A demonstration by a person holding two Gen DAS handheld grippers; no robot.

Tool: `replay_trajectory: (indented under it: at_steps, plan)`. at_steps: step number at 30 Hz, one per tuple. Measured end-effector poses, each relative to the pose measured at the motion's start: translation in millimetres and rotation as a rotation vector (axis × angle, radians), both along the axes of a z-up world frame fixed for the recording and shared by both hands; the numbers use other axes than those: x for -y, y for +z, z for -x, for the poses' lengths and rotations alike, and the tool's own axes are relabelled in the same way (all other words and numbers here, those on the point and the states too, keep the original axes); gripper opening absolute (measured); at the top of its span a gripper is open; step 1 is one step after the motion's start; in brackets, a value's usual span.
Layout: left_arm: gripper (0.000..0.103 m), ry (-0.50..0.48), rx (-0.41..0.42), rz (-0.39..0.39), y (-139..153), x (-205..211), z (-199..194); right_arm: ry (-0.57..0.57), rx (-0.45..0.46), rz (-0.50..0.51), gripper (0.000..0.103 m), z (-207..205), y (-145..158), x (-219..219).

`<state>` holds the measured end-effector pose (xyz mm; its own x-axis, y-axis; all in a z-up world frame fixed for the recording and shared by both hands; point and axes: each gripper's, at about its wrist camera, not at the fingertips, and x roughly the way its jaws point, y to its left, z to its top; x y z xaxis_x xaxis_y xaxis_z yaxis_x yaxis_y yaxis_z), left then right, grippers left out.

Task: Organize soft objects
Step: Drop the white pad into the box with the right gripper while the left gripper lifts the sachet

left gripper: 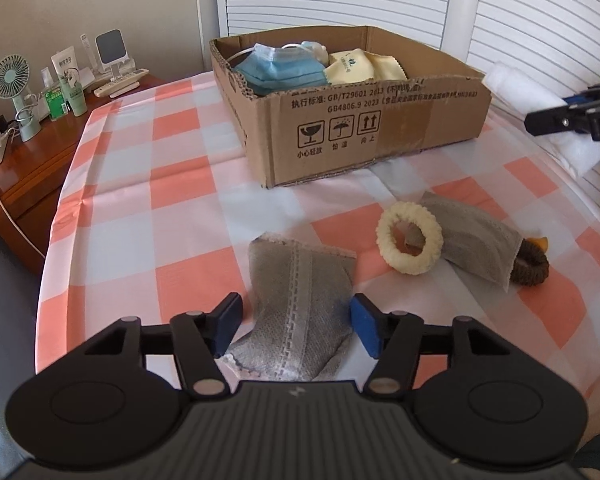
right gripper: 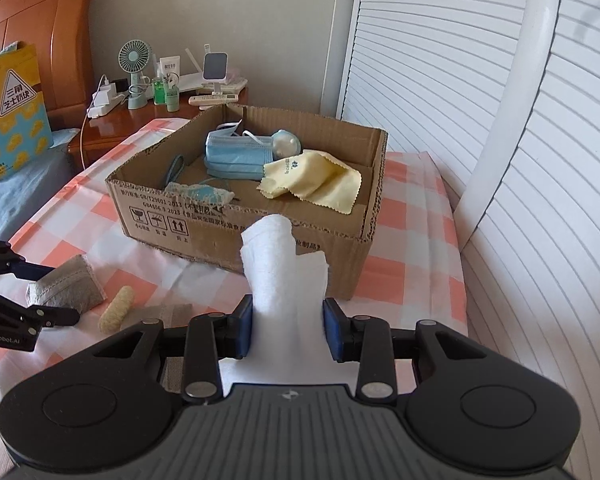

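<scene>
On the checked cloth lies a grey fabric pouch (left gripper: 296,300), and my left gripper (left gripper: 297,329) stands open around its near end, the blue pads on either side. My right gripper (right gripper: 288,328) is shut on a folded white cloth (right gripper: 284,272), held up in front of the cardboard box (right gripper: 340,256). In the left wrist view the right gripper (left gripper: 556,108) and white cloth (left gripper: 540,92) hang beside the box (left gripper: 380,136). Blue face masks (right gripper: 236,156) and a yellow cloth (right gripper: 316,182) lie in the box. The left gripper (right gripper: 66,292) and pouch (right gripper: 64,284) show at the right wrist view's left edge.
A cream scrunchie (left gripper: 410,240), a second grey pouch (left gripper: 476,240) and a brown scrunchie (left gripper: 532,270) lie to the right of the first pouch. A wooden nightstand (left gripper: 28,176) with a small fan (left gripper: 14,92) and bottles stands left. White louvred doors (right gripper: 440,80) run behind and right.
</scene>
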<state>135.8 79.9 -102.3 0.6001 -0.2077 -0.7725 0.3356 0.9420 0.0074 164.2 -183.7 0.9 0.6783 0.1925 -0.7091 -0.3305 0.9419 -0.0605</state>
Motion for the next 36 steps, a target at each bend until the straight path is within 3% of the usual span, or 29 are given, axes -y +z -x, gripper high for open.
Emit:
replay_trajectory:
  at_steps: [10,17,25,30,32,36]
  plan:
    - [0.057,-0.008,-0.006,0.013,0,2,2,0.012,0.083,0.011,0.040,-54,33,-7]
    - [0.028,0.013,-0.007,0.032,4,-1,-1,0.027,0.114,0.020,0.040,-83,47,-18]
    - [0.026,0.023,0.007,0.036,16,-5,-2,0.034,0.113,0.038,0.042,-93,43,-25]
    - [0.026,0.012,0.028,0.039,31,-5,-1,0.018,0.096,0.021,0.071,-109,37,-23]
    - [0.026,0.002,0.041,0.031,37,-4,-1,0.009,0.087,0.002,0.091,-110,35,-20]
    - [0.026,-0.018,0.059,0.021,48,0,-3,0.014,0.088,-0.032,0.099,-105,33,-16]
